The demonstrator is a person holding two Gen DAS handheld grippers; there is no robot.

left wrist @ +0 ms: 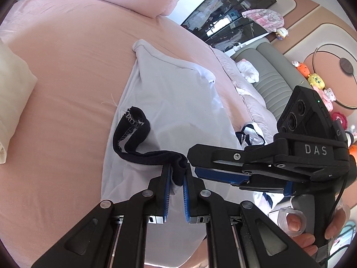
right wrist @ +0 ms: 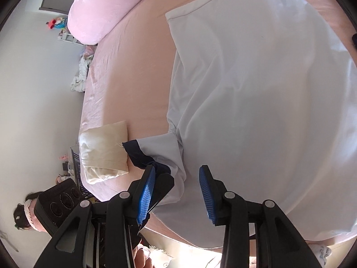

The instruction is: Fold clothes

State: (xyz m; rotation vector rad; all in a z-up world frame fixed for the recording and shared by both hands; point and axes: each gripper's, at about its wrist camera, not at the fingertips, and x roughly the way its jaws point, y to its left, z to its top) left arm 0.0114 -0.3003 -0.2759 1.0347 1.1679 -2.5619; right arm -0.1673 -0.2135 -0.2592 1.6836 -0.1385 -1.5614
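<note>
While left claw (left wrist: 176, 174) pinches dark ribbed cuff (left wrist: 133, 131), smooth white shirt (right wrist: 256, 100)

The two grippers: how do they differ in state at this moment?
The left gripper has its fingers closed on the dark navy collar of the white shirt. The right gripper is open and holds nothing. Both have black frames with blue pads and hover over the shirt.
</note>
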